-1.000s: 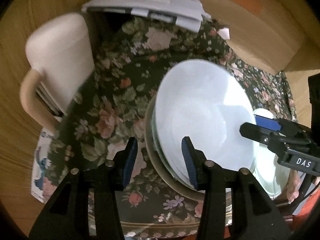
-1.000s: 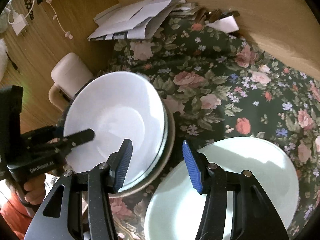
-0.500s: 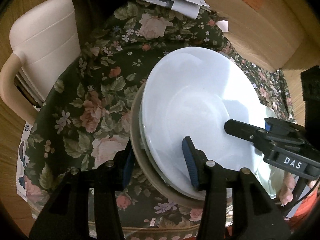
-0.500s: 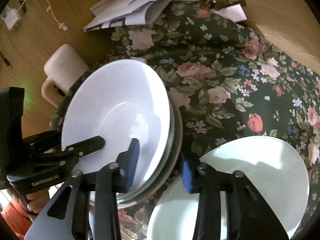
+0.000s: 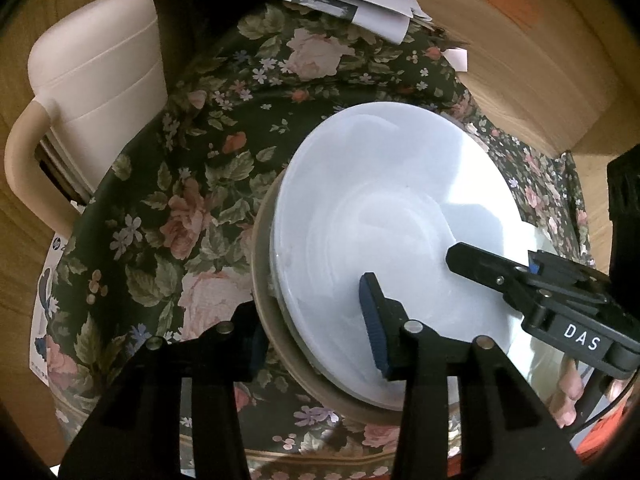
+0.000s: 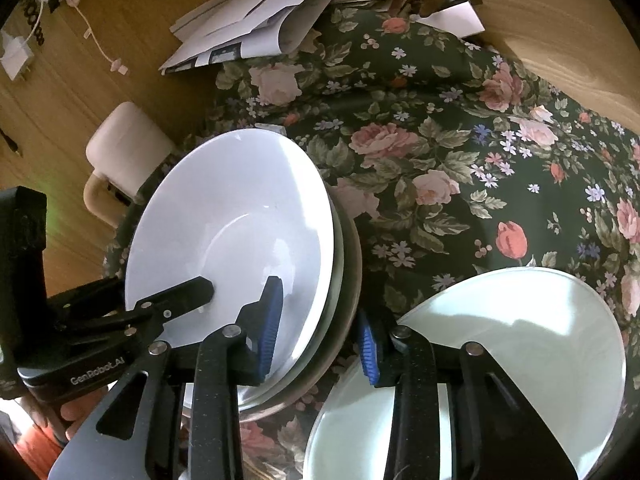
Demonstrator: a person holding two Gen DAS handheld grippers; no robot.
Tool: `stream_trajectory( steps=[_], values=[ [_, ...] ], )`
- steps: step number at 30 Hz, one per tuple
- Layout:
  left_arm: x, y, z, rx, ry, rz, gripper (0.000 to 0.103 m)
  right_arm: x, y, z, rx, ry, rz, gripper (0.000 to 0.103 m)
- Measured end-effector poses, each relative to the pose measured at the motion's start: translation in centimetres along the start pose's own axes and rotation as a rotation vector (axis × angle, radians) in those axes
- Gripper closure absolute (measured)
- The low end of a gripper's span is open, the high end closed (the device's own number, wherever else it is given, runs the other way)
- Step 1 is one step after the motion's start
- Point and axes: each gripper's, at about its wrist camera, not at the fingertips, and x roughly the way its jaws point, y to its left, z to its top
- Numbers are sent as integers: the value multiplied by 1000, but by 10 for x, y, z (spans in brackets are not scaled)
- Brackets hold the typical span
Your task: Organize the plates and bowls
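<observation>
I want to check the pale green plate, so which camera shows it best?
The right wrist view: the pale green plate fills its lower right, lying beside the plate stack. The left wrist view shows only a sliver behind the stack.

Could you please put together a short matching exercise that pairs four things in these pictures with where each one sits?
Things:
1. white bowl
2. pale green plate
3. papers
4. cream chair

Places:
A. beside the table, off the cloth
B. far edge of the floral tablecloth
C. top of the stack of dishes
D. alone on the cloth, right of the stack in the right wrist view

Pairs: 1-C, 2-D, 3-B, 4-A
</observation>
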Motion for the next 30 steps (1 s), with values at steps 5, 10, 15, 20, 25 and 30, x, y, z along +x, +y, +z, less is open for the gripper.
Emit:
stream_trajectory(
  steps=[5,10,15,20,25,30],
  values=[
    [-2,-1,1,-15,0,11,62,-2,-1,-1,11,0,11,72],
    [-6,-5,2,-23,-4,12,62,-8,-3,-3,25,-17,16,72],
    [-15,-16,5,-4,-34,19,62,-19,-6,-3,36,-45,21,72],
    [-27,-26,10,14,-62,11,62,-36,-10,-4,42,-88,22,72],
    [-35,-41,13,39,-77,-3,62,-56,-17,-5,51,-134,13,72],
    [-45,-62,14,74,-103,-15,62,-77,-26,-10,63,-174,-1,72]
  ],
)
